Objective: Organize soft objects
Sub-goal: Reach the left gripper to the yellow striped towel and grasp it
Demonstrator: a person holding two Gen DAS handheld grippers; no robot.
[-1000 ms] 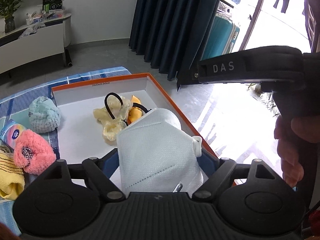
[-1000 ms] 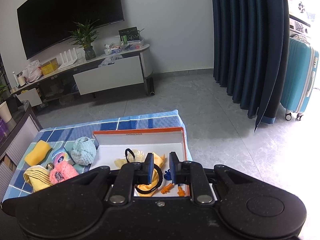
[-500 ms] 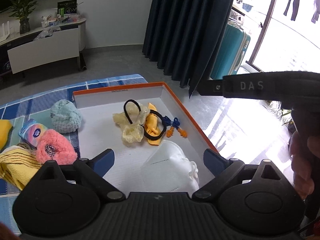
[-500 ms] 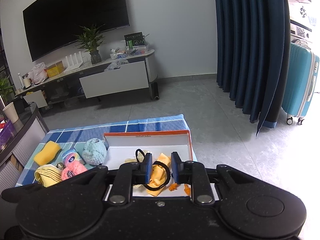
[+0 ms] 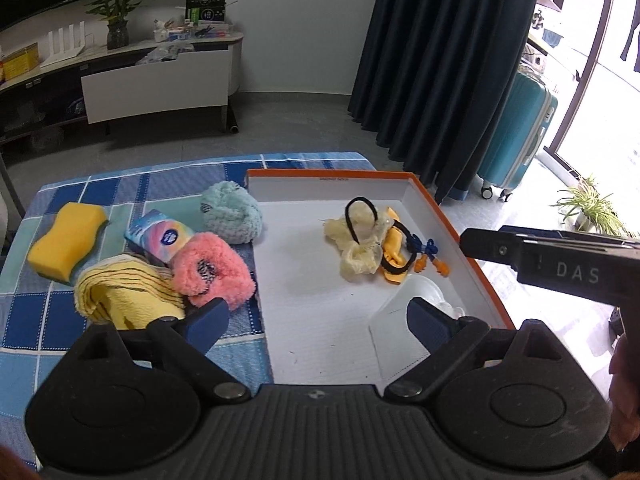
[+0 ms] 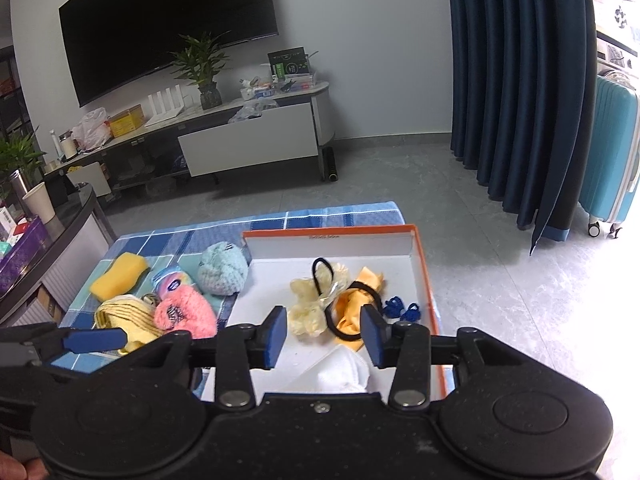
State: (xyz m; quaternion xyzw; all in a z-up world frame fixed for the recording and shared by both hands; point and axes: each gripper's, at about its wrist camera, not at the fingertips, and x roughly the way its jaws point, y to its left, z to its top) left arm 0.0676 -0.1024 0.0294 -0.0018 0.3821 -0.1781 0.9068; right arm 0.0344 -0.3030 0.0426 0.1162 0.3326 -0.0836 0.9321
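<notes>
Released since the earlier frame: white face mask (image 5: 404,322), formerly between the left tool's pads, lying in the near right corner of the orange-rimmed box (image 5: 448,216), clear of both pads. Left tool (image 5: 316,316) spread wide, holding nothing, drawn back above the box's near edge. Right tool (image 6: 323,330) with jaws just opening, about half apart, empty, hovering over the mask (image 6: 344,370). Inside the box, further back: pale yellow scrunchie (image 5: 356,248), black hair band (image 5: 360,216), orange cloth (image 5: 392,248), blue-corded orange earplugs (image 5: 430,258). Left of the box, on the blue checked cloth (image 5: 52,308) over the worktop: teal knitted ball (image 5: 231,213) touching the box wall, pink fluffy item (image 5: 212,270), tissue pack (image 5: 160,236), yellow striped towel (image 5: 124,296), yellow sponge (image 5: 66,246)
</notes>
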